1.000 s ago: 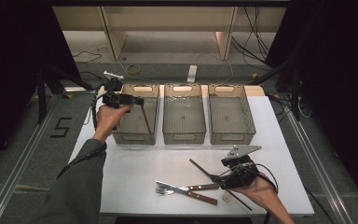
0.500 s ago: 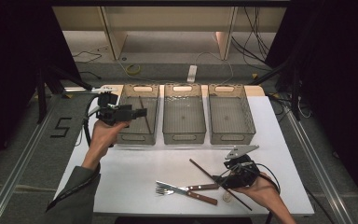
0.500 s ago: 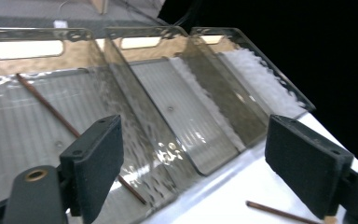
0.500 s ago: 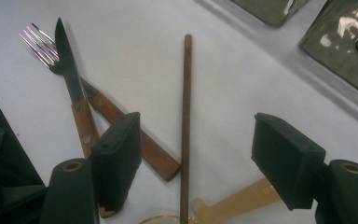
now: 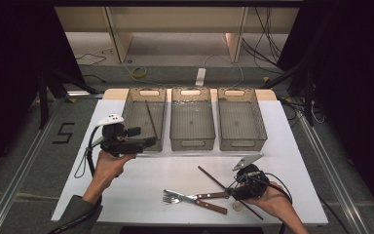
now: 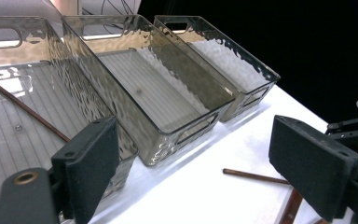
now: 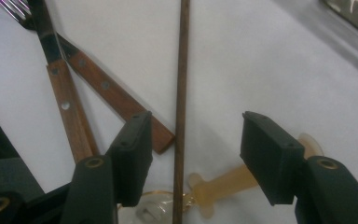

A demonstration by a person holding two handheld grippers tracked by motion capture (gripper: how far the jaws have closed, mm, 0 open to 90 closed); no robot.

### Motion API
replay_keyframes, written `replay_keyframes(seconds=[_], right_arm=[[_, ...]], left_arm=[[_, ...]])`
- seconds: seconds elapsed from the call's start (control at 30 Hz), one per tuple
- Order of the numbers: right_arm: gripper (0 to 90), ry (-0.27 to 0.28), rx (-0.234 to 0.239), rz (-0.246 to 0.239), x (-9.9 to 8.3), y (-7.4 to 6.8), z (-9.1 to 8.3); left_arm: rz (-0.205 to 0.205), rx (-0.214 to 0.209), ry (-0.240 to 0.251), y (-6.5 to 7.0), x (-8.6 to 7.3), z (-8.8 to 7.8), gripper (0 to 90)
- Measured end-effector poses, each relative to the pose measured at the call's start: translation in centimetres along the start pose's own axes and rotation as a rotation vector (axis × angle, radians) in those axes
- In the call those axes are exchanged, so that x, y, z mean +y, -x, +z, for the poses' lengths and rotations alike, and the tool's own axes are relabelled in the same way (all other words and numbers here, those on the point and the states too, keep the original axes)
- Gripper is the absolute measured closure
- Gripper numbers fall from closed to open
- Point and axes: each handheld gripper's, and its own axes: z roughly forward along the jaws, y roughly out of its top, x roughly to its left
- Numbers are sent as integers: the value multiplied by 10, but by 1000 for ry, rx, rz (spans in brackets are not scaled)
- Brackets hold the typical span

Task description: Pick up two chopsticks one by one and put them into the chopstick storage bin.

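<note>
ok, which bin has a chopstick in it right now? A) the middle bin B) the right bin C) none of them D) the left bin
D: a chopstick lies slanted inside the left bin, and the left gripper view shows it there too, while the middle bin and right bin hold nothing.

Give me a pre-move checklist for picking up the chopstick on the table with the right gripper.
1. Chopstick lies between the right gripper fingers: ok; the jaws have just been closing.
2. Fingers pressing on it: not ok, gaps on both sides.
3. Grasp path free: not ok, a knife handle and a pale spoon lie close.
4. Left gripper empty and open: ok; its jaws have just been opening.
5. Left bin already holds one chopstick: ok.
</note>
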Motion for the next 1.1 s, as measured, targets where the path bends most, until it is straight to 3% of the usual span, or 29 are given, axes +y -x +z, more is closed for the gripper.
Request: replay_keyframes(seconds=[0.2,0.37,0.73,1.1], right_arm=[[536,-34,9,0,-2,2,4],[592,-75,24,-17,-4,-1,10],[689,-123,29,-32,-6,-3,16],[781,-131,12,-42,-4,-2,20]], left_arm=[[-45,-44,1,5,-23,-2,156],[-62,-72,4,13,-33,0,156],[-24,-90,-9,28,-41,2,158],[-25,-105,-17,31,-44,3,158]])
